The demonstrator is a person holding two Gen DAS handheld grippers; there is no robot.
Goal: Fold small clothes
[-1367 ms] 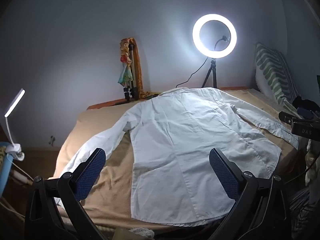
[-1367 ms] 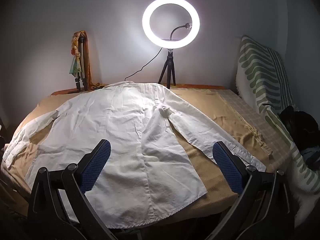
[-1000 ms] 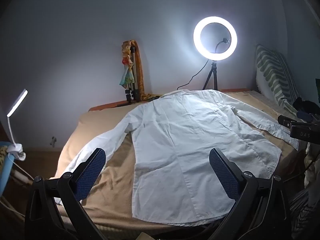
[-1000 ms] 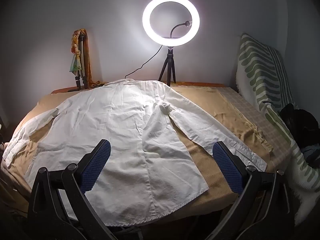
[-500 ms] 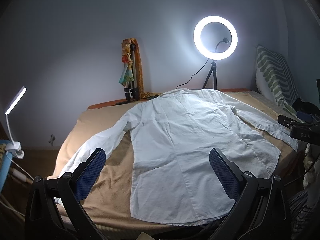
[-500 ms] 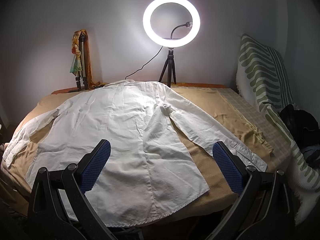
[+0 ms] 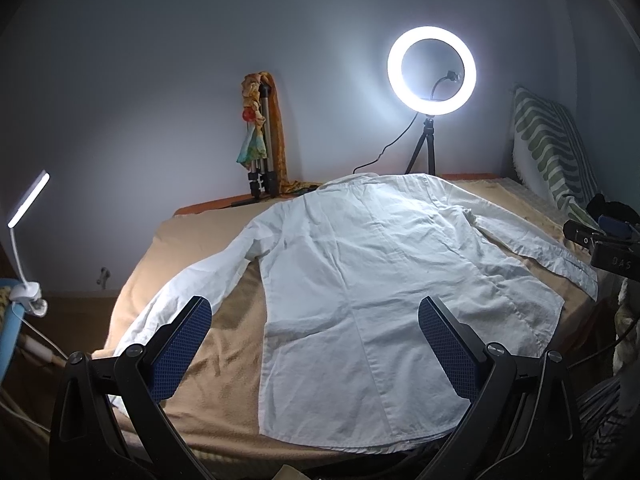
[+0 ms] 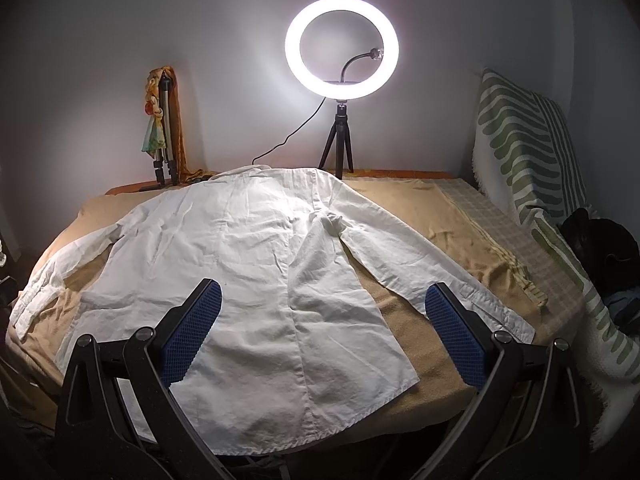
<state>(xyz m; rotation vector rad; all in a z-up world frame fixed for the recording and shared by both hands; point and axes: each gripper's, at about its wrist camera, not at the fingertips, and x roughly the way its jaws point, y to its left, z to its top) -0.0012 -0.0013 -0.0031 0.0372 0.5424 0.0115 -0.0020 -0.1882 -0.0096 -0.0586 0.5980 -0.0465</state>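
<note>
Little has changed over the last second: the white shirt (image 7: 380, 280) still lies spread flat on the bed (image 7: 192, 240). The left gripper (image 7: 316, 344) and right gripper (image 8: 320, 328) hover wide apart, empty, so folding has not begun.

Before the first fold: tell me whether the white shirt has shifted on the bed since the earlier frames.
No. The white shirt lies spread as before, its collar still at the ring light tripod's foot.

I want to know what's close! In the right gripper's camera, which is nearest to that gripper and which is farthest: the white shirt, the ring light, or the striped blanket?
1. White shirt, just beyond the right gripper.
2. Striped blanket, right side.
3. Ring light, at the back wall.
</note>
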